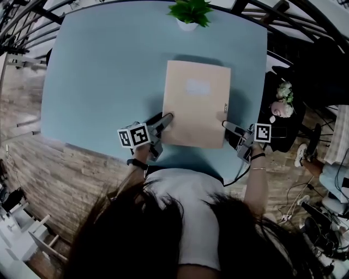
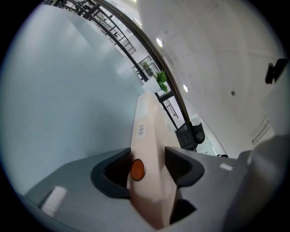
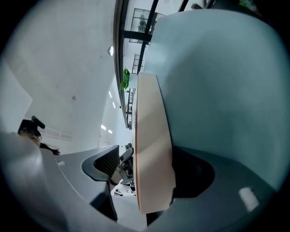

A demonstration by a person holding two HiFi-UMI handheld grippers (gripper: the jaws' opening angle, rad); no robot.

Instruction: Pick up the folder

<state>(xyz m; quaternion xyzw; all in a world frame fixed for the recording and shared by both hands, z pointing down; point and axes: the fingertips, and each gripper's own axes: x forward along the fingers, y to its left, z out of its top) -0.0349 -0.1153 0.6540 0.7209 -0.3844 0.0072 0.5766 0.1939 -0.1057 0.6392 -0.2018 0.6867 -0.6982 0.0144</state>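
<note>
Left tongs (image 2: 147,168) clamp the folder (image 1: 196,103); right tongs (image 3: 148,168) gape wide around its other edge.

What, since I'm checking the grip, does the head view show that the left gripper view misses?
Only the head view: the right gripper at the folder's right edge, and the person. Only the left gripper view: the left gripper's pads pressing both faces of the folder, beside its orange button. Both: the folder, blue table, potted plant.
</note>
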